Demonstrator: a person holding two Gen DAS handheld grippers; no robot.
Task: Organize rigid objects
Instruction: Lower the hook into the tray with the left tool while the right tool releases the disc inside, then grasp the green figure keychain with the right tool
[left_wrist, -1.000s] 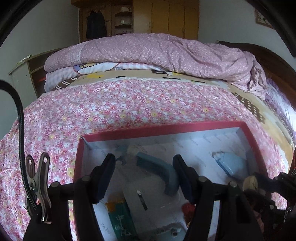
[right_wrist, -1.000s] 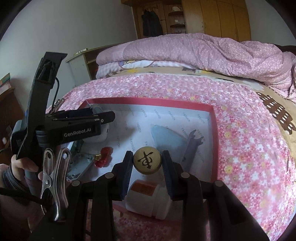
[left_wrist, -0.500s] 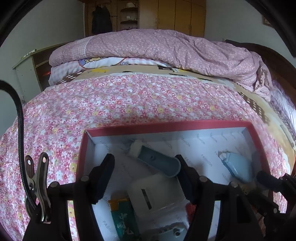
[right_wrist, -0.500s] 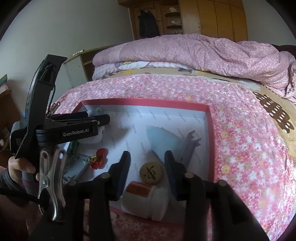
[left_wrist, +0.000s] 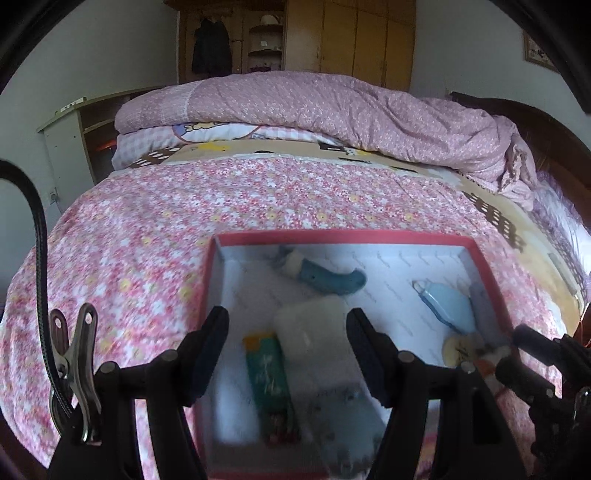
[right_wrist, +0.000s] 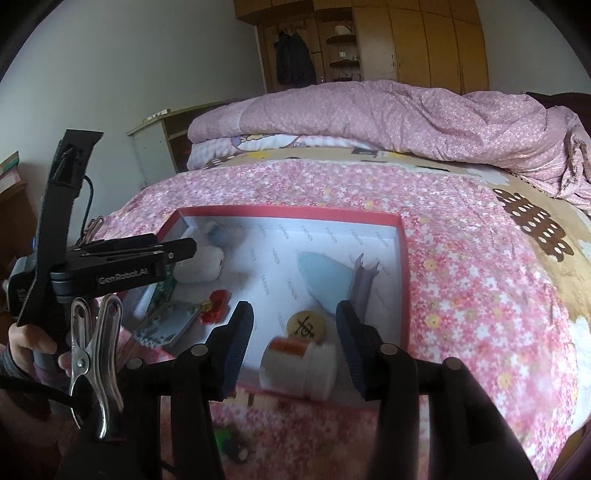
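At the bottom centre of the right wrist view the right gripper (right_wrist: 293, 338) stands wide open with nothing between its fingers; the round wooden xiangqi piece (right_wrist: 306, 325) lies flat just beyond it, on the floor of the red-rimmed box (right_wrist: 402, 258) on the flowered bedspread (right_wrist: 461, 258). So the placing step looks done, and the next move, as I judge it, calls for drawing this gripper clear and picking out another loose item, perhaps the small green thing at the lower left edge, too blurred to name. The piece is pale tan with a dark character on its face, touching the white bottle (right_wrist: 301, 363) lying on its side. At the bottom of the left wrist view the left gripper (left_wrist: 288, 341) also hangs open and empty over the box. Farther in lie a red toy (right_wrist: 216, 301), a green packet (left_wrist: 267, 376), a pale blue shell-shaped item (right_wrist: 325, 280) and, towards the far wall, a blue-handled tool (left_wrist: 325, 277)
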